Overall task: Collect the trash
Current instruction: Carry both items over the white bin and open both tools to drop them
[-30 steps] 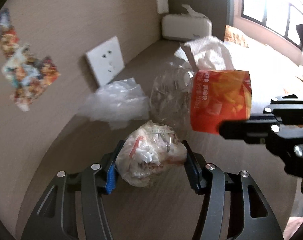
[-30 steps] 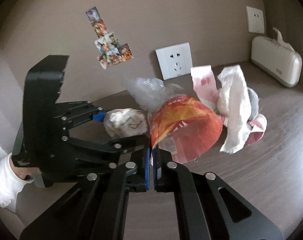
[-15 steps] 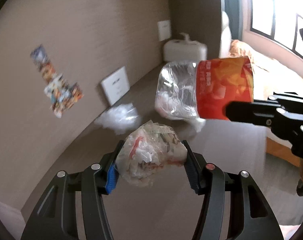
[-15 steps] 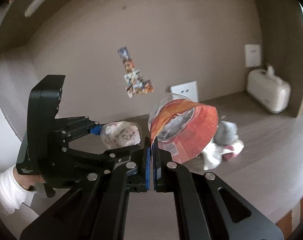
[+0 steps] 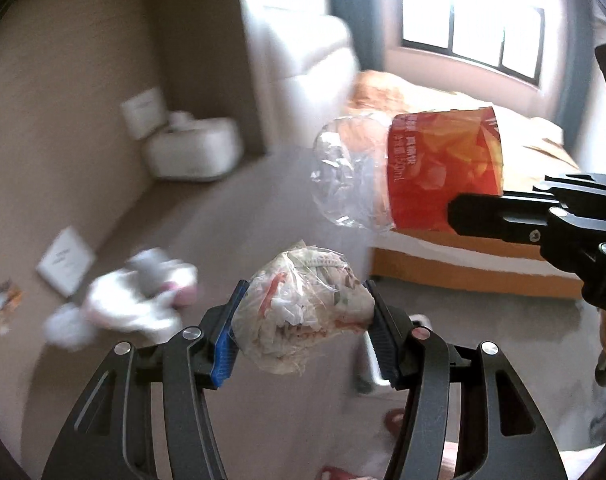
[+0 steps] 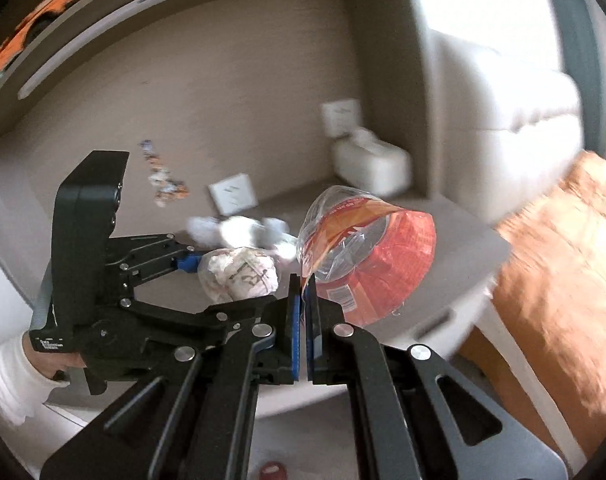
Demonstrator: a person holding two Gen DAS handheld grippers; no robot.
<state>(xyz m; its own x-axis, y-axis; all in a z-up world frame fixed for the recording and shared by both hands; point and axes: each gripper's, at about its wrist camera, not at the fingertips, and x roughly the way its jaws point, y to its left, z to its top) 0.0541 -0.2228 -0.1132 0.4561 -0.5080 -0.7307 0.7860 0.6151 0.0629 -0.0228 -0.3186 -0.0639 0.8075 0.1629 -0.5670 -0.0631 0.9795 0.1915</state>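
My left gripper (image 5: 303, 316) is shut on a crumpled clear bag of paper scraps (image 5: 303, 304) and holds it in the air; the bag also shows in the right wrist view (image 6: 239, 274). My right gripper (image 6: 303, 292) is shut on the torn orange label of a crushed clear plastic bottle (image 6: 367, 256), also held in the air. In the left wrist view the bottle (image 5: 407, 172) hangs above and right of the bag. White tissues and wrappers (image 5: 139, 300) lie blurred on the brown desk (image 5: 207, 224).
A white tissue box (image 5: 191, 152) stands at the desk's far end under a wall socket (image 5: 143, 110). A second socket (image 6: 233, 198) and stickers (image 6: 163, 180) are on the wall. A bed with orange bedding (image 5: 443, 96) lies to the right. The floor is below.
Both grippers have lifted away from the desk and swung right with their loads. The desk and leftover tissues now sit farther back and left; the bed and floor have come into view.
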